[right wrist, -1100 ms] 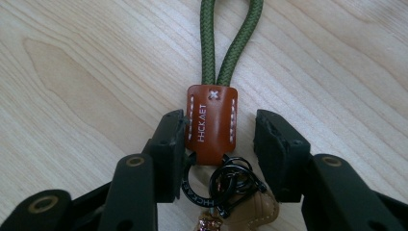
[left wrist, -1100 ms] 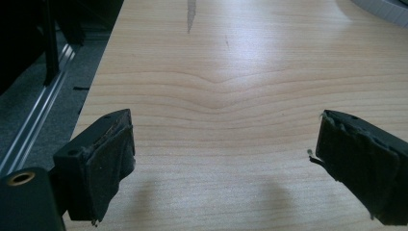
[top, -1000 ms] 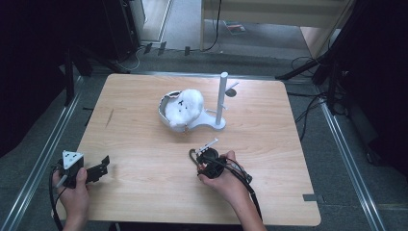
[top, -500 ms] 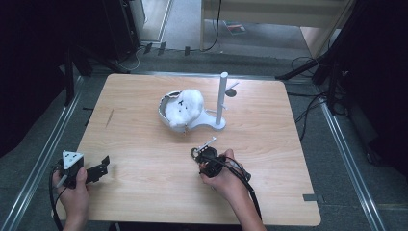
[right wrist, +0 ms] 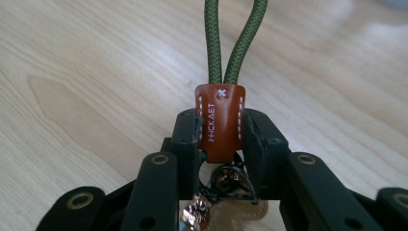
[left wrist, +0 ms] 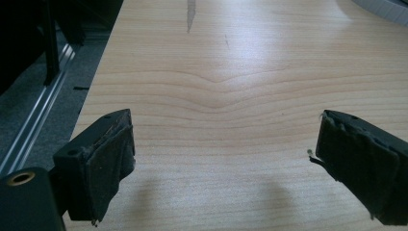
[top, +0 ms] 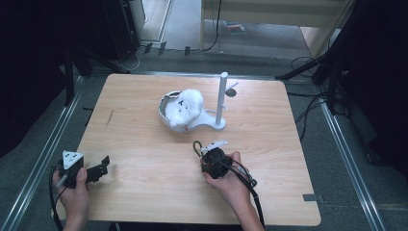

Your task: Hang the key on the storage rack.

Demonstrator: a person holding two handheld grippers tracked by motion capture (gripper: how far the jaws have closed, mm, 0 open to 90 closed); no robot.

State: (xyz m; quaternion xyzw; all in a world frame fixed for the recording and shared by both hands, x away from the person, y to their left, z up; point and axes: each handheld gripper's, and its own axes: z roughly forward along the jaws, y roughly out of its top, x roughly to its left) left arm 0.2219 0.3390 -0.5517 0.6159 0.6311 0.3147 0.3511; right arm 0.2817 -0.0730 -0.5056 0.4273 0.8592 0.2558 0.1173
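Note:
A key strap with an olive-green cord loop (right wrist: 233, 38) and a brown stitched leather tab (right wrist: 220, 120) sits in my right gripper (right wrist: 221, 127). Its jaws have just been closing and now press the tab from both sides, with metal rings hanging behind. In the high view the right gripper (top: 206, 154) is at the table's front middle, and the cord loop (top: 196, 146) pokes out toward the far left. My left gripper (top: 102, 166) rests at the front left corner. Its jaws (left wrist: 223, 144) stand wide apart over bare wood.
A white stand with an upright post (top: 222, 96) and flat base (top: 212, 124) is at the table's centre back. A white fluffy thing (top: 185, 107) leans on that base. The wooden table (top: 144, 192) is edged by metal rails, with cables on the floor behind.
The right gripper's jaws have narrowed onto the strap's leather tab, and the hand has shifted slightly. The left hand has stayed where it was.

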